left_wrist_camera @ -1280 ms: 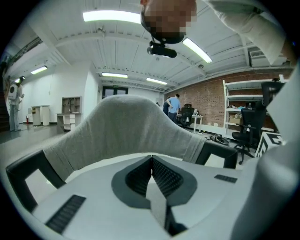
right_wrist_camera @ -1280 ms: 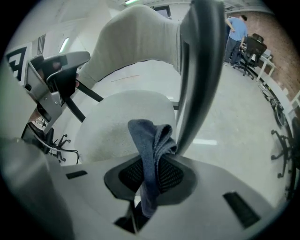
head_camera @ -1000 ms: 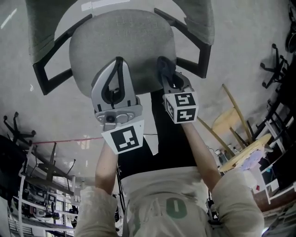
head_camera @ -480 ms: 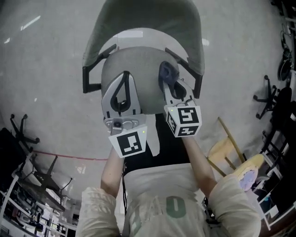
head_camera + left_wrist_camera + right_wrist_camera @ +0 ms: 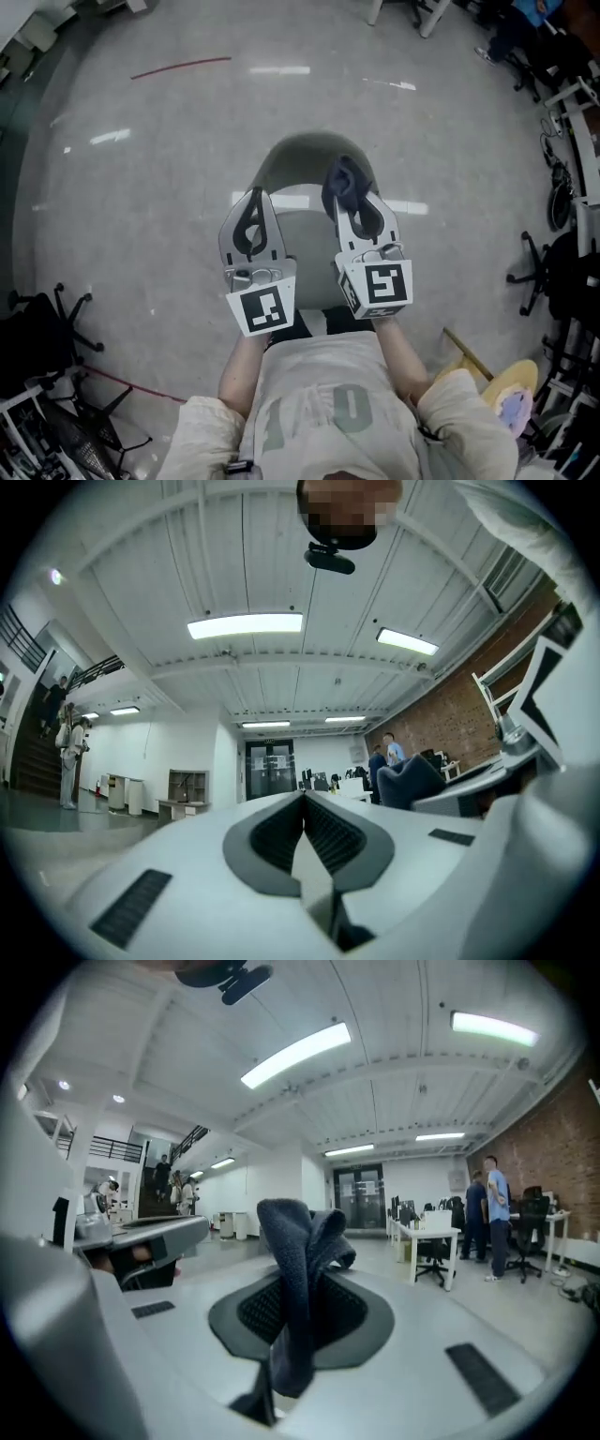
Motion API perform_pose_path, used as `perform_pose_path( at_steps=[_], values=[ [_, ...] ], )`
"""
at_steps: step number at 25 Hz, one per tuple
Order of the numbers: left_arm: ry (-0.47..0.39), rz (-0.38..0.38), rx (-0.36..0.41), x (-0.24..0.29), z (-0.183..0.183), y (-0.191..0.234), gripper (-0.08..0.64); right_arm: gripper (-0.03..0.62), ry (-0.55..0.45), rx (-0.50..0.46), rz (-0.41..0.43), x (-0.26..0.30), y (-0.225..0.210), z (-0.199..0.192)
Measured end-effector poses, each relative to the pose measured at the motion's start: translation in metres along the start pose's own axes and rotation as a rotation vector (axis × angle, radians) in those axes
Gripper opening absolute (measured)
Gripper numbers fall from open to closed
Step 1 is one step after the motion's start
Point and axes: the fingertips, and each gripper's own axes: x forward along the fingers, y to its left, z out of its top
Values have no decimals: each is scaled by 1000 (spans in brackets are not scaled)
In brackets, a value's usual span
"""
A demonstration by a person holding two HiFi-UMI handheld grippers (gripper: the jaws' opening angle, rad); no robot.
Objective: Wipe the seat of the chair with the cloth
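Dark blue-grey cloth (image 5: 292,1274), pale grey chair seat (image 5: 306,246) — backrest (image 5: 309,155) perhaps greenish — black-and-white marker cube (image 5: 378,286)

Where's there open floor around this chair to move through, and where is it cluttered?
Bare floor lies left of the chair and beyond it. The right edge is crowded with black office chairs, and the lower left with chair bases.

left gripper (image 5: 253,199), right gripper (image 5: 348,194): jaws closed.
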Motion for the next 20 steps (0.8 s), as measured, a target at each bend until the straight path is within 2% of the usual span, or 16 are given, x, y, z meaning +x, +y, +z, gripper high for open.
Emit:
perform_pose_path(
  at_steps=[4,7,16,20],
  values=[
    [-51,-1,-17,-8,50,0,15,58,-121,2,39,-31,13,58],
    [-82,-25,-11,-15,71,-12,15,58,-182,-24,63,-50,18,80],
    [-127,-82,86,-20,96,-28,15,58,-202,-21,57,-53,23,90],
    [-168,-75,90,-21,107,-30,15,58,-223,-51,61,-55,22,97]
  ],
)
